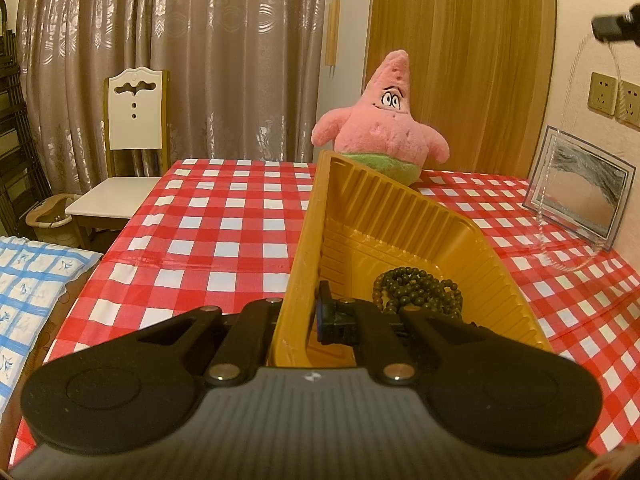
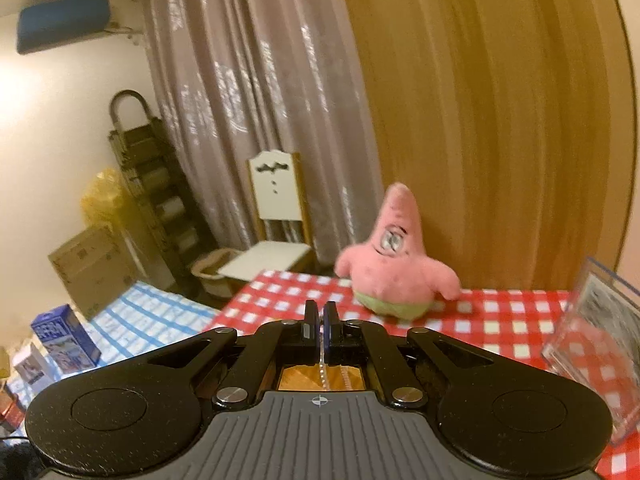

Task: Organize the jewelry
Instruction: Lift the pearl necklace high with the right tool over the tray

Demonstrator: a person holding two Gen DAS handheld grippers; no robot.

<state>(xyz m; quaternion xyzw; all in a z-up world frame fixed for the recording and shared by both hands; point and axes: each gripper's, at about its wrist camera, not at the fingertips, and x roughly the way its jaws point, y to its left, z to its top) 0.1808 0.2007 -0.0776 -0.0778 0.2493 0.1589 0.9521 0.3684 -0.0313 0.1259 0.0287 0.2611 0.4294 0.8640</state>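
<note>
My left tongs (image 1: pixel 298 316) are clamped on the near side wall of the yellow plastic tray (image 1: pixel 384 216), one finger outside the wall and the blue-padded one inside, and the tray sits tilted so that its ribbed floor and far rim rise away from me above the red-and-white checked surface (image 1: pixel 224 236). In the tray's low near corner, just beside my inner finger, the dark bead bracelet (image 1: pixel 420 290) lies in a loose heap against the floor and side wall. My right tongs (image 2: pixel 321 316) are closed on a thin clear-beaded necklace (image 2: pixel 321 374), whose strand drops straight down between the pads; under it a patch of the yellow tray shows through the gap in the frame. From the left wrist view the right tongs appear only as a dark shape at the upper right edge, and the pale strand hangs from there in a long loop down past the wall sockets (image 1: pixel 602 94) to the surface just in front of the glass-framed picture (image 1: pixel 584 188). A pink starfish plush toy (image 1: pixel 384 120) stands on the surface behind the tray's far end, in front of a wooden door (image 1: pixel 460 40). A white-backed chair (image 1: pixel 132 120) stands off the surface's far left corner before the grey curtains (image 1: pixel 168 40).
</note>
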